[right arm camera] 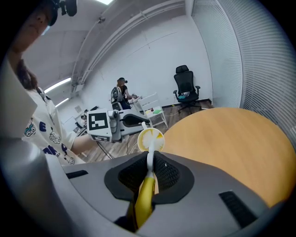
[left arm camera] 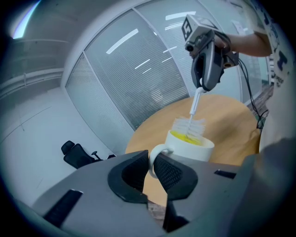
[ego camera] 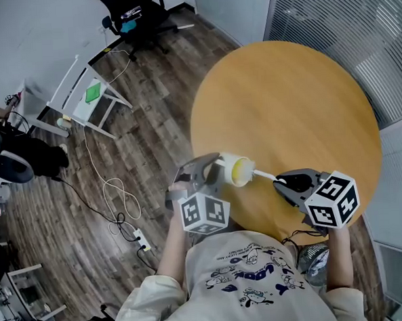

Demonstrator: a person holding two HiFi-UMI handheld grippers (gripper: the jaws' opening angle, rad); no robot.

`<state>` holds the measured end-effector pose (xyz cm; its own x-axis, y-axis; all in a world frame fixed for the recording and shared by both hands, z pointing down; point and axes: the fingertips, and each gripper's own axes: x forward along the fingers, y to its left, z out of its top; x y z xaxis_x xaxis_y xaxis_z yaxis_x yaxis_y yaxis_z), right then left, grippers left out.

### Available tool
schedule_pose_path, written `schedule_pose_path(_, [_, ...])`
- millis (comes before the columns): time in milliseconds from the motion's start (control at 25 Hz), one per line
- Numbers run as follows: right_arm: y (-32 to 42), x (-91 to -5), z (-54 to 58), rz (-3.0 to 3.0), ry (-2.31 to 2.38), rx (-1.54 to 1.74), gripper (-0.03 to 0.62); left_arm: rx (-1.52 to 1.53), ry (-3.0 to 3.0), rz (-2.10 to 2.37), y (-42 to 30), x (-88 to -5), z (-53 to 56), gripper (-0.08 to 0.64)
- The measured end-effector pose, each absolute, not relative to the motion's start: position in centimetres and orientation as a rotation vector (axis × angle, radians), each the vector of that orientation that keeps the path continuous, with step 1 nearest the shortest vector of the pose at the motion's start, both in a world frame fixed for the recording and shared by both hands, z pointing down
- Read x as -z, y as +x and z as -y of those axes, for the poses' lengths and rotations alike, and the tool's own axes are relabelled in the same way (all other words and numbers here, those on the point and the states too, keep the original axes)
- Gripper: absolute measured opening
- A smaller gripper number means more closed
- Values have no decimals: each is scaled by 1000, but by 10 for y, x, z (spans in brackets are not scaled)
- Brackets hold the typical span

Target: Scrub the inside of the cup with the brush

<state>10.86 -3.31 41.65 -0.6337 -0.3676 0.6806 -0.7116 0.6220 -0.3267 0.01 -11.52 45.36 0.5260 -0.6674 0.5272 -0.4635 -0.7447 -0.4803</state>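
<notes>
A white cup point(ego camera: 237, 170) with a yellow inside is held in the air over the near edge of the round table, its mouth facing right. My left gripper point(ego camera: 212, 171) is shut on the cup's handle point(left arm camera: 152, 163). My right gripper point(ego camera: 278, 182) is shut on a brush's handle point(right arm camera: 145, 193), white with a yellow end. In the left gripper view the brush's white bristle head point(left arm camera: 188, 128) sits at the cup's mouth point(left arm camera: 189, 139), partly inside. The right gripper view looks straight down the brush into the cup point(right arm camera: 149, 138).
The round wooden table point(ego camera: 293, 110) fills the right side, with a glass wall and blinds point(ego camera: 356, 38) behind. Left of it, the wood floor holds a white cable and power strip point(ego camera: 126, 208), a white rack point(ego camera: 89, 102), an office chair point(ego camera: 138, 18) and a seated person point(ego camera: 17, 151).
</notes>
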Motion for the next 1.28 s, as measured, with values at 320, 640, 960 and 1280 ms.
schedule_pose_path(320, [111,-418,32,2298,869,-883,48,1002,-2542,-980,-6,-449,117,35])
schedule_pose_path(640, [106,-419,29,2310,888,-930,48,972,-2591,-1050,-13,-444,123,37])
schedule_pose_path(960, [101,-429,22,2299,890,-940,48,966,-2598,-1121,-17,-445,129,37])
schedule_pose_path(1280, [89,-422,16,2283,869,-853,48,969,-2612,-1177,-24,-445,133,37])
